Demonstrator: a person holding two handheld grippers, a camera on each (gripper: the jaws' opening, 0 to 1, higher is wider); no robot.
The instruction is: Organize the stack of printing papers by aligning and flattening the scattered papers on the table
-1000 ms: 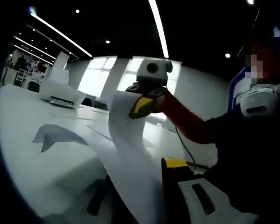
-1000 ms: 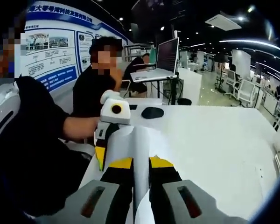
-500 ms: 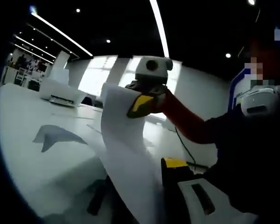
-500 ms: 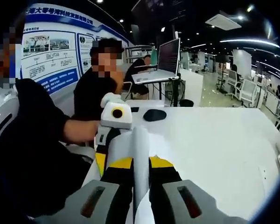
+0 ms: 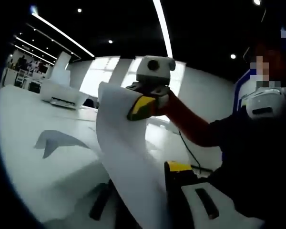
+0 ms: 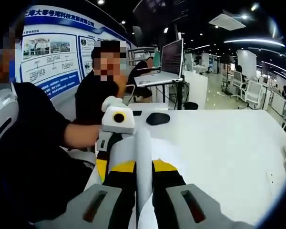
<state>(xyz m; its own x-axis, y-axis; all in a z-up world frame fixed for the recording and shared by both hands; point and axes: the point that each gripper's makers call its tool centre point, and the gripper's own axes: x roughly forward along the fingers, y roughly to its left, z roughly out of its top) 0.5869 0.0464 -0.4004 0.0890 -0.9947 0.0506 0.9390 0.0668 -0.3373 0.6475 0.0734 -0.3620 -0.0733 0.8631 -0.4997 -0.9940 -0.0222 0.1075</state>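
While both grippers' fingers pinch shut on opposite ends of the paper stack [image 5: 126, 157] above the tabletop [image 6: 219, 143], uneven pulling could crease or spill sheets.

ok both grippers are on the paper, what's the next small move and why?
Probably lower the sheets to the white table and tap their edges level. The left gripper and the right gripper each clamp an end, and the paper arches in the air between them, so nothing is flattened yet.
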